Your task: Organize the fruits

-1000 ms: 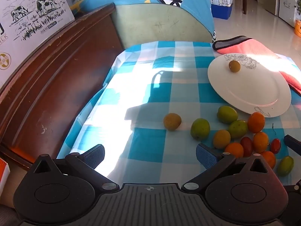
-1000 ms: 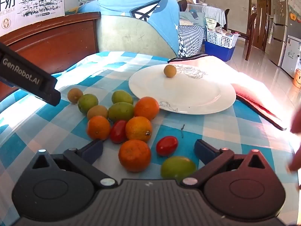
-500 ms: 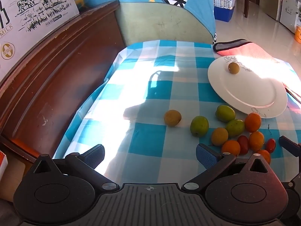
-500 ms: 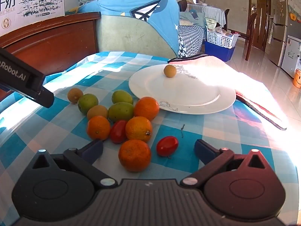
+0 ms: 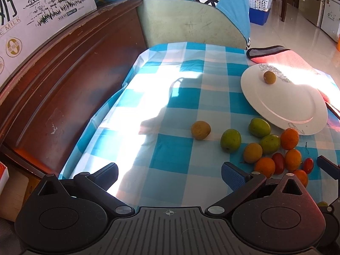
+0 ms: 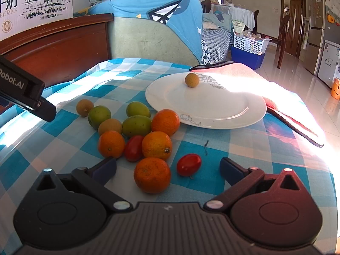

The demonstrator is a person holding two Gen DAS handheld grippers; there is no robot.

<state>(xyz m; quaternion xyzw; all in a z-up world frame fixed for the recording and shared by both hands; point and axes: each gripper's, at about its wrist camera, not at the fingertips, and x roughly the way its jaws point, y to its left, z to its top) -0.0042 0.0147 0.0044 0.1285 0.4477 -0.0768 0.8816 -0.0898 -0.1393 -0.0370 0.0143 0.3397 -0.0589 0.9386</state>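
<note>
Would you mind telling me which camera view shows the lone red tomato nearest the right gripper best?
The right wrist view: the red tomato lies whole and large on the checked cloth, just ahead of the open right gripper. The left wrist view shows it small near the right edge, among the oranges.
</note>
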